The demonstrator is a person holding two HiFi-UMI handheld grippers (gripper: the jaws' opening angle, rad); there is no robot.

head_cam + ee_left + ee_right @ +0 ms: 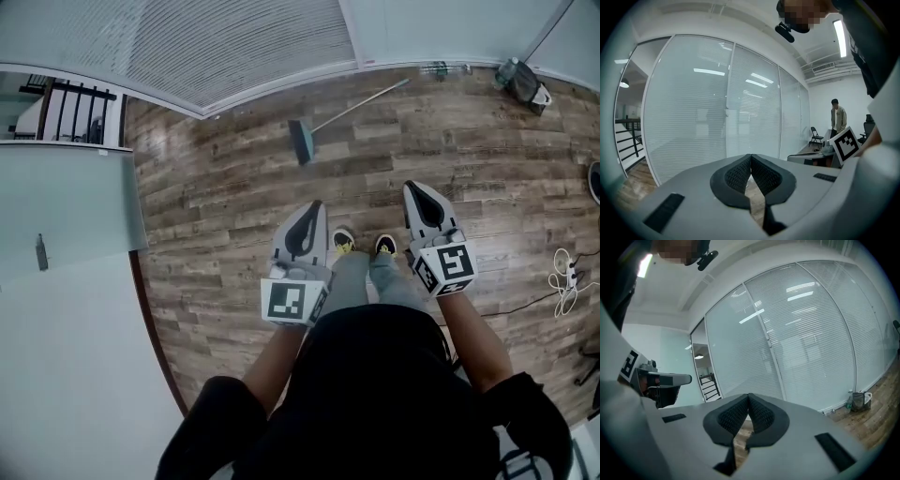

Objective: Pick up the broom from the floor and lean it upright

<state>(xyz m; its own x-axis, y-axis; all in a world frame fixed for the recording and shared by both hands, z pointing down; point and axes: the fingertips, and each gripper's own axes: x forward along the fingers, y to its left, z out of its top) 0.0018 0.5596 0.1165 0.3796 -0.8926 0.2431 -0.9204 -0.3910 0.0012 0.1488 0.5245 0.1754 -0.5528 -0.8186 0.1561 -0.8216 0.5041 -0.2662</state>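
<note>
Head view: grey two-jaw left gripper (313, 208) and grey two-jaw right gripper (413, 189) both closed and empty; teal-headed, pale-handled broom (302, 141) flat on brown wood-plank floor (216, 216).
Left gripper's black ribbed pads (733, 176) press together at the tips, nothing between them; right gripper's pads (761, 417) meet the same way, nothing held. Both hang above the planks, touching nothing. Broom lies well ahead of them, handle angling towards the frosted glass wall with blinds (234, 47). Print: black-and-white square markers (287, 302) on each gripper's cube. Black shoes with yellow trim (343, 241) show between the two grippers. Dark bag (525, 84) sits against the wall, far right.
</note>
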